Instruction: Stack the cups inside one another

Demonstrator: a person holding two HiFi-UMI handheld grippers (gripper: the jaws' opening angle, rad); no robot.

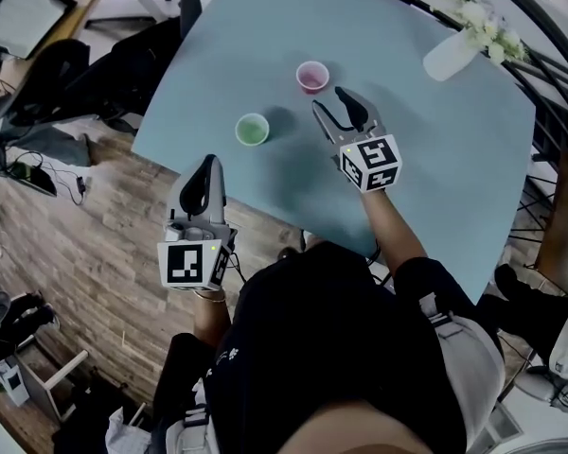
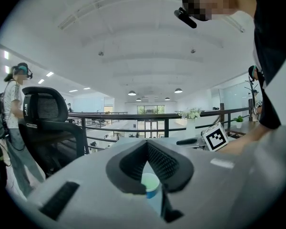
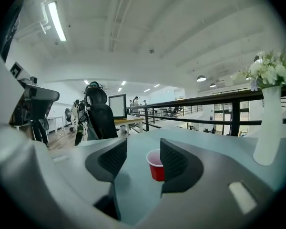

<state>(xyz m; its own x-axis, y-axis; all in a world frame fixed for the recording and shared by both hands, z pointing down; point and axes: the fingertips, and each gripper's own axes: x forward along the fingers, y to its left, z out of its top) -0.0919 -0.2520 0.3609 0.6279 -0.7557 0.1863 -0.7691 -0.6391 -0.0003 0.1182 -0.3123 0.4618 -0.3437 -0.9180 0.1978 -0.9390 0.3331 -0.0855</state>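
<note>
I have bare table point(image 1: 435, 168) open along its right and near edges, while the red cup point(image 1: 311, 77) mid-table, the green cup point(image 1: 252, 129) nearer the left edge and the vase point(image 1: 452, 55) at the far right corner block my way.

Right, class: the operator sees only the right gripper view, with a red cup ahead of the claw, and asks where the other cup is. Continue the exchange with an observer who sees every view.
Observer: A green cup stands upright on the table, to the left of your right claw.
Operator: Is my claw touching the red cup?
Observer: No. The head view shows the red cup beyond the open tips, untouched.
Operator: And the left claw?
Observer: The left claw is shut and empty, by the table's near edge.
</note>
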